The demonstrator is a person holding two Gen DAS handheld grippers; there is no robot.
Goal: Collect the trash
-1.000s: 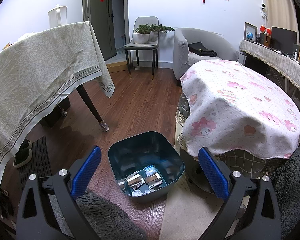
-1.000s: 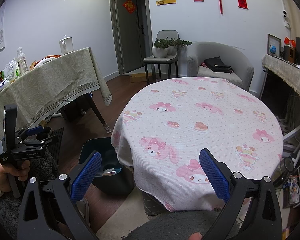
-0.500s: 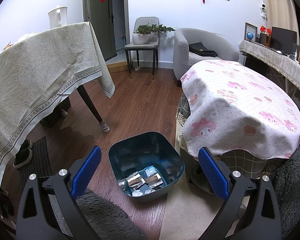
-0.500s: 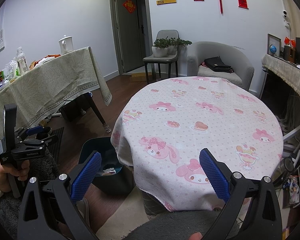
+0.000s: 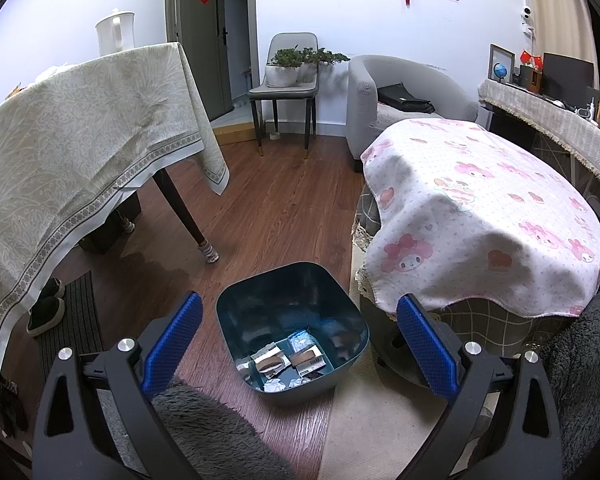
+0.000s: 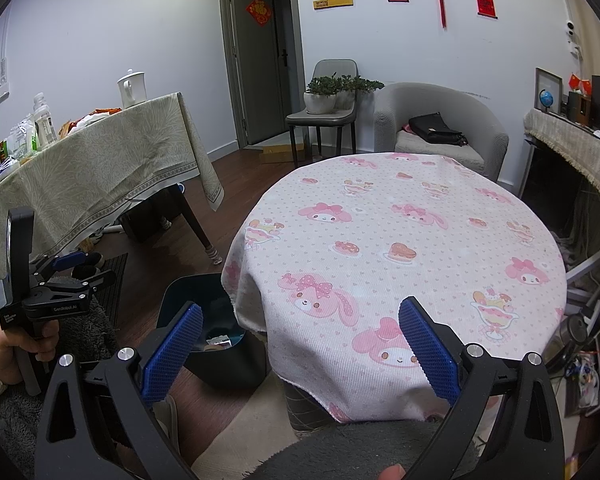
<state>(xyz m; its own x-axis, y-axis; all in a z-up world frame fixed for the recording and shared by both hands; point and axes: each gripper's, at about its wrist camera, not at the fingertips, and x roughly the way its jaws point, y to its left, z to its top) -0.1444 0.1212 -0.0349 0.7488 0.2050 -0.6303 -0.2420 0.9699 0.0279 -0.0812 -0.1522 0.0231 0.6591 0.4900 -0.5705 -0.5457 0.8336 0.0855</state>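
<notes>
Left wrist view — my left claw (image 5: 298,330) spread, empty over bin (image 5: 332,280) | right claw (image 6: 300,336) spread too | table (image 6: 400,216) bare — scan floor before reaching.

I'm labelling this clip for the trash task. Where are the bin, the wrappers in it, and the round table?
bin (image 5: 332,280): left wrist view, far inner wall.
wrappers (image 5: 290,360): left wrist view, middle of the pile.
round table (image 6: 412,232): right wrist view, bare tabletop cloth.
</notes>
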